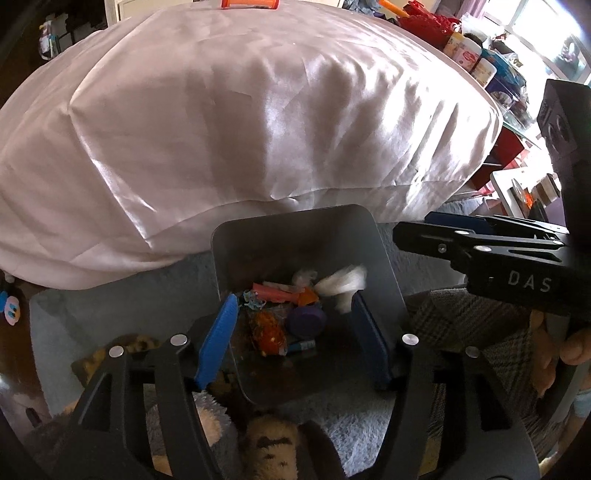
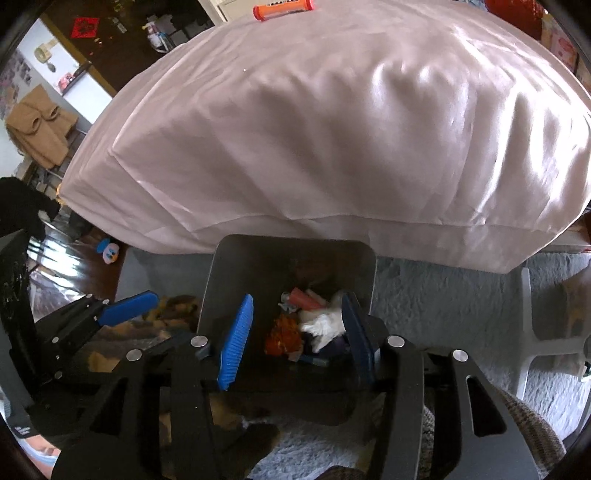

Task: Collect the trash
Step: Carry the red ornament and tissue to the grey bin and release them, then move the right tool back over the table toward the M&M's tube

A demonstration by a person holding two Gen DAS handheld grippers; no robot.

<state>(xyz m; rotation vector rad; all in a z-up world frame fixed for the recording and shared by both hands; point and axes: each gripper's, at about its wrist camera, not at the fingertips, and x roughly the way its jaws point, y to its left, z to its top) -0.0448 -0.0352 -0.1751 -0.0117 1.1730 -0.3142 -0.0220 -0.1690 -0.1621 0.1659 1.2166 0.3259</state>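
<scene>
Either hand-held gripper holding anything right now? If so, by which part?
Nothing held. Left hand-held gripper and right hand-held gripper both stand open above the grey bin, trash inside.

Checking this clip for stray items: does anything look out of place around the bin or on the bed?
One thing: an orange tube lies alone on the far edge of the pale bedcover, away from the grey bin where the other scraps sit. Nothing looks spilled beside the bin.

One legible marking: the white letters "DAS" on the black body of the right gripper (image 1: 436,230), seen at the right edge of the left wrist view. Printed labels on the jars (image 1: 469,51) beyond the bed (image 1: 258,110) and on the orange tube (image 2: 283,8) are too blurred to read.
</scene>
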